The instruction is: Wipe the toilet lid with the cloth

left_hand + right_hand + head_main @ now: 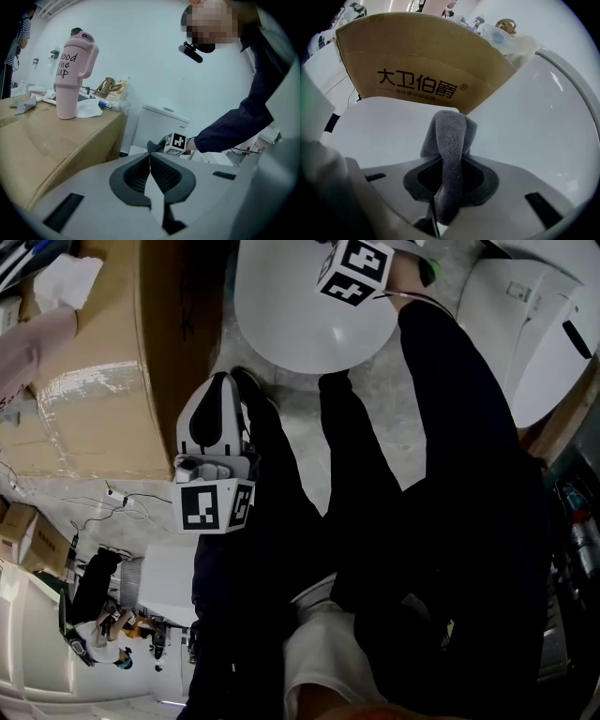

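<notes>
The white toilet lid [309, 315] lies closed at the top of the head view. Over its far edge I see only the marker cube [354, 270] of my right gripper; its jaws are hidden there. In the right gripper view that gripper [449, 164] is shut on a grey fleece cloth [451, 136], whose folded end sticks out ahead over the white lid [389, 136]. My left gripper [220, 390] hangs lower left, away from the lid, by the person's dark trouser legs. Its jaws [150, 157] are shut with nothing between them.
A big cardboard box [94, 362] stands left of the toilet, printed side [417, 70] facing the lid, with a pink tumbler [72, 75] and clutter on top. The white tank [534, 324] is at the right. The person's dark sleeve [234, 126] reaches across.
</notes>
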### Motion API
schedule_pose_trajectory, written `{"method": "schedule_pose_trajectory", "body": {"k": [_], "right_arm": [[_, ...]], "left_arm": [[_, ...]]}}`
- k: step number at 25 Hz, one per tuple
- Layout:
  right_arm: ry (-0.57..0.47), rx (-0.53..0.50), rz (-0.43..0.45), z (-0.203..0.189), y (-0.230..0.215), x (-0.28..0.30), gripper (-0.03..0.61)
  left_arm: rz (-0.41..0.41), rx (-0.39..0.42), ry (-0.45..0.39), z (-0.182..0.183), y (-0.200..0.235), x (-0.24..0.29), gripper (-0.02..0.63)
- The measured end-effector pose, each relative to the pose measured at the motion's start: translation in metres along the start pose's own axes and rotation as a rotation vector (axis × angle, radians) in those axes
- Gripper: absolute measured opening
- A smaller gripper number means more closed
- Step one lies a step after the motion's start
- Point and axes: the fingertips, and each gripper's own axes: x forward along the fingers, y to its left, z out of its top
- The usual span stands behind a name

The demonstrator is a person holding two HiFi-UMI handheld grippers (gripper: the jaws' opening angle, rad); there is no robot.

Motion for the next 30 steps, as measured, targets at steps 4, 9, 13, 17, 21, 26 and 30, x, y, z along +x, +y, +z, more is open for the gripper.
{"method": "schedule_pose_trajectory", "body": {"k": [4, 9, 13, 17, 21, 26, 30], "right_arm": [[0.0, -0.035, -0.004, 0.02, -0.026, 0.015, 0.064], [0.022, -0.066, -0.015, 0.028, -0.036, 0.044, 0.064], [0.046, -0.099, -0.009, 0.025, -0.029, 0.058, 0.064], [0.043, -0.086, -0.014, 0.027, -0.018, 0.06, 0.063], [0.051, -0.096, 0.028, 0.028, 0.003, 0.055, 0.063], [0.059, -0.123, 0.064, 0.031, 0.056, 0.042, 0.063], [0.048, -0.126, 0.094, 0.038, 0.1, 0.028, 0.063]], "left_arm": [[0.022, -0.02, 0.007, 0.0, 0.006, 0.003, 0.017], [0.042, -0.036, 0.016, -0.003, 0.012, 0.005, 0.017], [0.051, -0.04, 0.021, -0.005, 0.016, 0.007, 0.017], [0.042, -0.042, 0.034, -0.009, 0.019, 0.009, 0.017], [0.027, -0.04, 0.032, -0.008, 0.02, 0.01, 0.016], [0.003, -0.029, 0.025, -0.007, 0.019, 0.009, 0.017], [0.001, -0.03, 0.017, -0.009, 0.024, 0.007, 0.017]]}}
